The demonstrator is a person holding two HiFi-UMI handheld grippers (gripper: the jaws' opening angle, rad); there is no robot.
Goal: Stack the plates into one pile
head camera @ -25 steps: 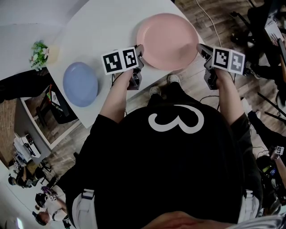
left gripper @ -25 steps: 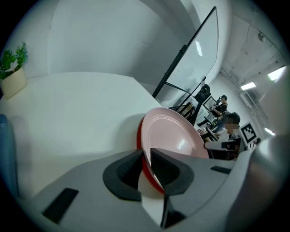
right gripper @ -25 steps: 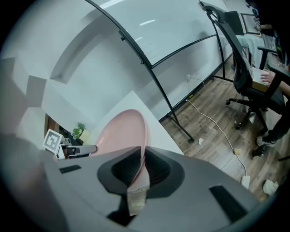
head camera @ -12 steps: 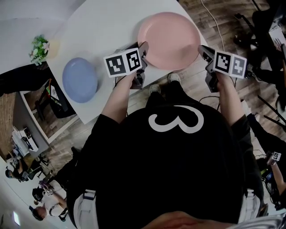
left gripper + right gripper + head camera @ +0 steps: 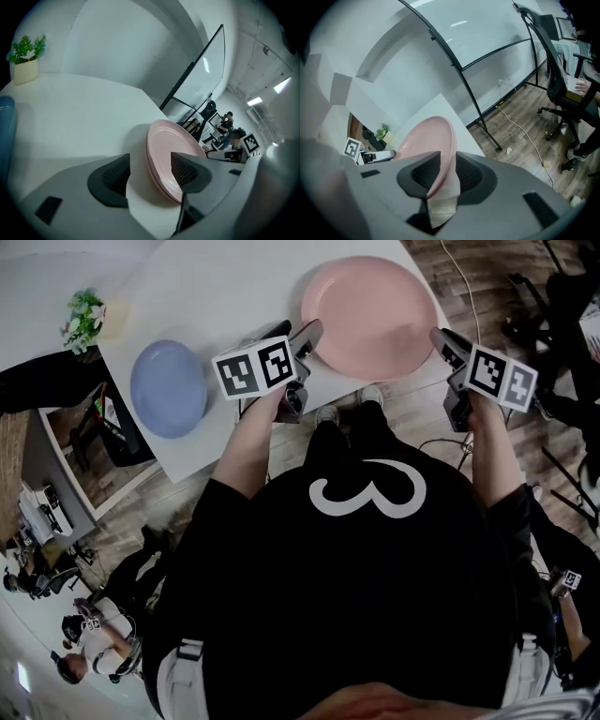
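The pink plate [image 5: 368, 318] is laid flat on the white table [image 5: 225, 287], close to the table's near edge, and its rim is straddled from two sides. The plate's left rim is seen between the jaws of the left gripper [image 5: 150, 171]. These jaws have just been opening and are held wide, with a clear gap between the ribbed pads [image 5: 116, 174] and the rim, so nothing is clamped. The opposite rim is seen between the jaws of the right gripper [image 5: 443, 176]. These jaws have also just been opening and are set moderately apart, close to the rim on either side but not pressed on it. Well out to the left of the left jaws, a blue plate [image 5: 169, 388] is set on the same table, with a stretch of tabletop between the two plates. Past the blue plate, at the table's far corner, a small potted plant [image 5: 26, 61] is placed. To the right of the right jaws, off the table, a wooden floor [image 5: 520, 117] is seen. A white cable [image 5: 529, 138] is trailed across it, and an office chair [image 5: 558, 70] is stood farther out.
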